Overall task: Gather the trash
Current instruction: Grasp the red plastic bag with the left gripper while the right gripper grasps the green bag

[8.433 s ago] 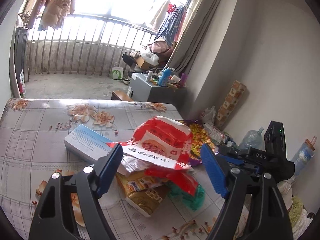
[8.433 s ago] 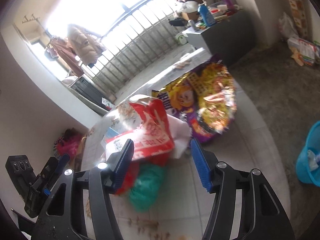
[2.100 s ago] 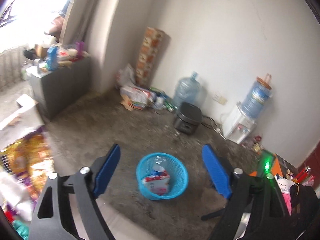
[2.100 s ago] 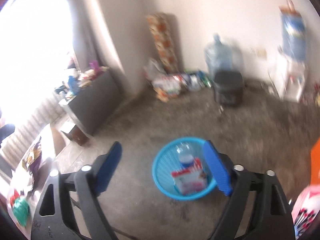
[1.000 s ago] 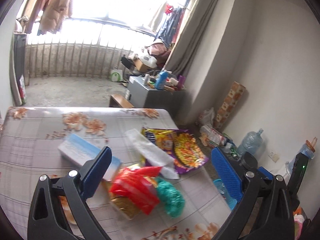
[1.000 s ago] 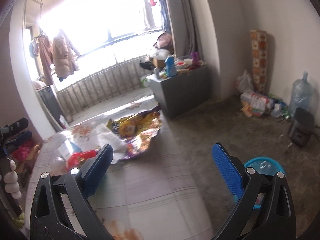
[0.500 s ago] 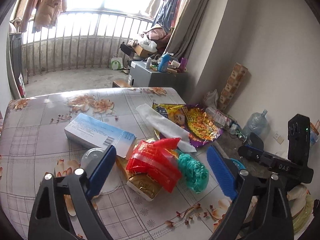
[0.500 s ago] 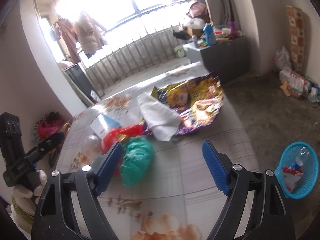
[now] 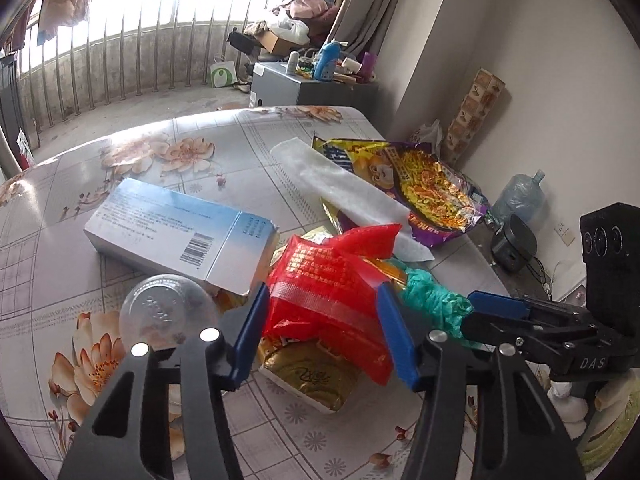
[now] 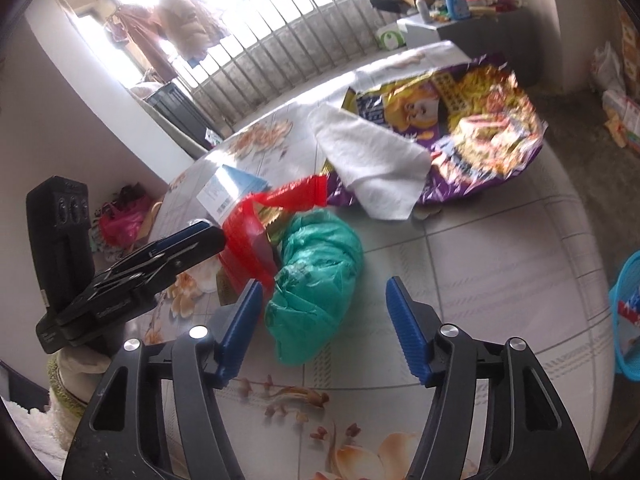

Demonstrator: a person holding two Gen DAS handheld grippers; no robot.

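Observation:
A trash pile lies on the floral table (image 9: 120, 168). My left gripper (image 9: 320, 332) is open, its blue fingers on either side of a red plastic bag (image 9: 324, 280), which lies on a gold packet (image 9: 308, 376). My right gripper (image 10: 324, 328) is open, just in front of a crumpled green plastic bag (image 10: 316, 276), which also shows in the left wrist view (image 9: 432, 300). The right gripper shows in the left wrist view (image 9: 500, 312) beside the green bag. A blue-white box (image 9: 176, 228), a clear lid (image 9: 168, 312), a white tissue (image 10: 368, 156) and a purple-yellow snack bag (image 10: 480, 128) lie around.
A blue trash basket (image 10: 624, 312) stands on the floor past the table's right edge. A grey cabinet (image 9: 308, 88) with bottles stands by the balcony railing. A water jug (image 9: 520, 196) and a black cooker (image 9: 514, 244) sit along the wall.
Both grippers have swung back from the floor basket to the table and moved in close. The left now straddles the red bag; the right is at the green bag.

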